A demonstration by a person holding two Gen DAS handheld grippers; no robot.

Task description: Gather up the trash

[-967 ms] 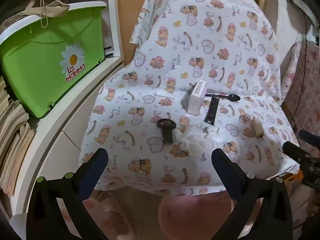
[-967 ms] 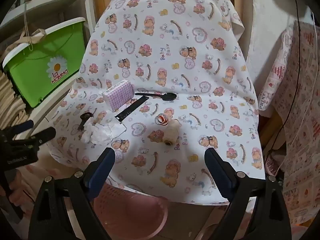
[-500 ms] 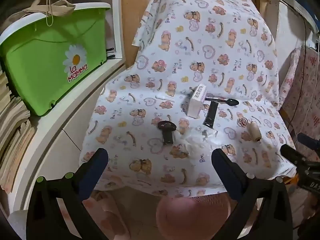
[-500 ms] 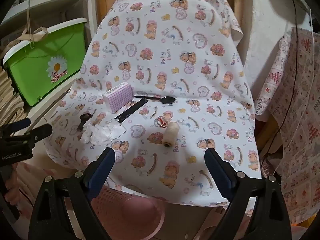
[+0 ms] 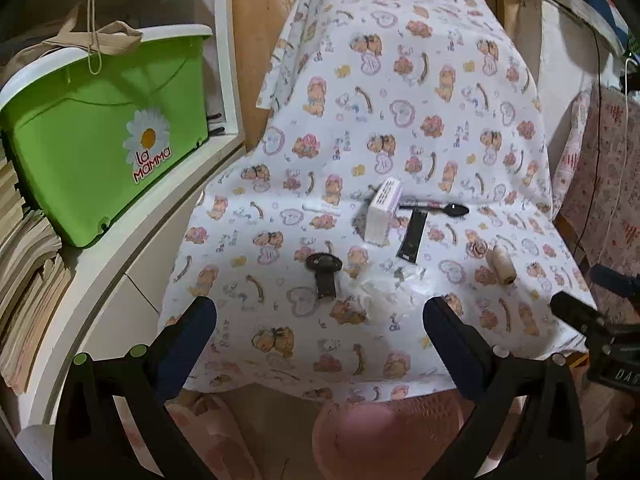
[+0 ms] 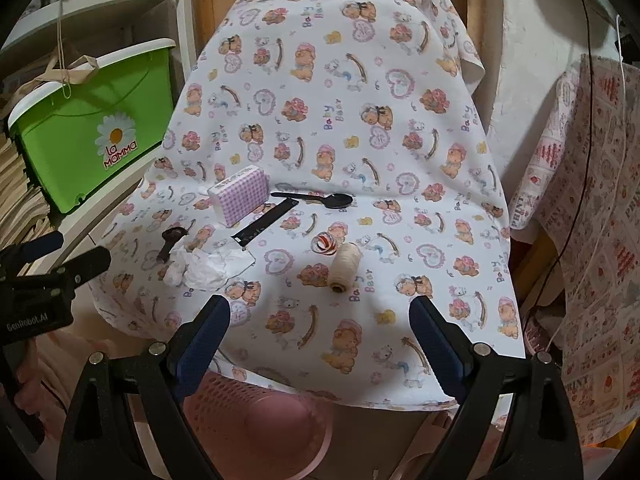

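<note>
On the bear-print cloth [image 5: 400, 120] lie a crumpled white tissue [image 5: 376, 286] [image 6: 200, 266], a clear wrapper [image 6: 240, 258], a black strip wrapper [image 5: 412, 236] [image 6: 266, 220], a small red-white wrapper [image 6: 323, 243], a black spoon [image 6: 320, 200], a thread spool [image 6: 342, 268], a purple-checked tissue box [image 6: 242, 196] and a dark key-like piece [image 5: 323, 276]. A pink mesh basket [image 6: 256, 420] [image 5: 384, 432] stands below the table's front edge. My left gripper [image 5: 320, 340] and right gripper [image 6: 320, 338] are both open and empty, held before the front edge.
A green "La Mamma" bin [image 5: 100, 136] sits on a white shelf [image 5: 120, 264] at left, with stacked papers [image 5: 24, 280] beside it. A patterned cloth [image 6: 592, 220] hangs at right with cables. The left gripper shows in the right wrist view [image 6: 52, 276].
Both grippers have drawn back and down a little from the table; the objects look slightly farther. Nothing on the cloth has moved.
</note>
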